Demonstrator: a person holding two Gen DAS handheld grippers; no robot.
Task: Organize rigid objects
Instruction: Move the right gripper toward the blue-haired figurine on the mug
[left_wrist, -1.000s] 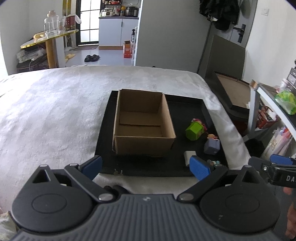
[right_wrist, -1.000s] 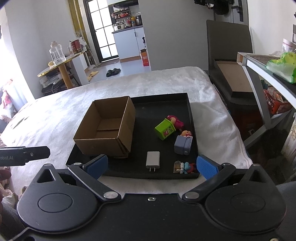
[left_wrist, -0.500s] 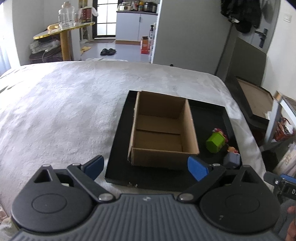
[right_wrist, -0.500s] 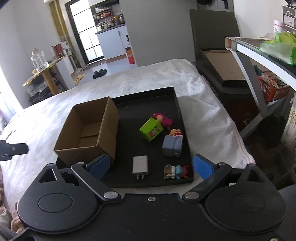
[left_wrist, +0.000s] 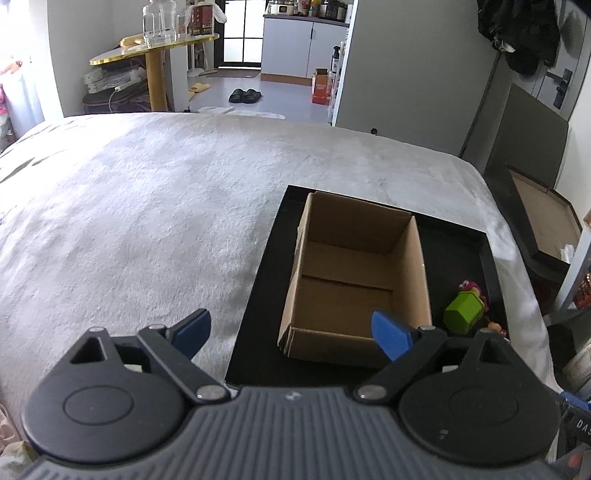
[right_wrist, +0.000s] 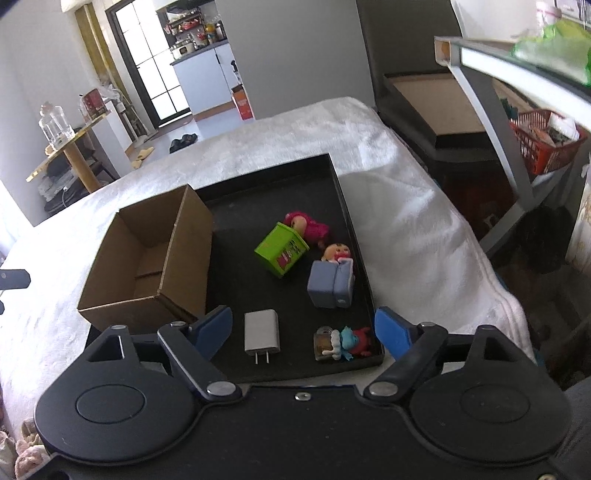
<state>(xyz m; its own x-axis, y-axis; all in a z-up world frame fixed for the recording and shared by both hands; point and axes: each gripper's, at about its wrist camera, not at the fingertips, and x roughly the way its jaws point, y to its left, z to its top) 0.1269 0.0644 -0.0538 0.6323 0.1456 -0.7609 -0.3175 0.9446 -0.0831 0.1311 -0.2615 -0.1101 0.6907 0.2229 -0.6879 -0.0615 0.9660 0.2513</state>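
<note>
An open, empty cardboard box (right_wrist: 147, 258) (left_wrist: 354, 280) stands on the left of a black tray (right_wrist: 332, 184) (left_wrist: 266, 266). On the tray's right lie a green toy box (right_wrist: 282, 249) (left_wrist: 463, 312), a pink doll (right_wrist: 306, 225), a blue-grey toy with a doll's head (right_wrist: 330, 282), a white charger plug (right_wrist: 260, 332) and a small blue-and-red figure (right_wrist: 343, 341). My right gripper (right_wrist: 303, 330) is open and empty above the tray's near edge, over the plug. My left gripper (left_wrist: 291, 332) is open and empty before the box's near left corner.
The tray lies on a white fluffy blanket (left_wrist: 147, 206) over a table. To the right stand a grey metal shelf (right_wrist: 491, 96) with a red basket (right_wrist: 543, 144) and a dark framed board (right_wrist: 436, 99). A gold side table (left_wrist: 155, 55) is far back left.
Both grippers have risen and moved: the left one shifted left, so the box now sits right of centre; the right one came closer over the tray's toys. Both stay open.
</note>
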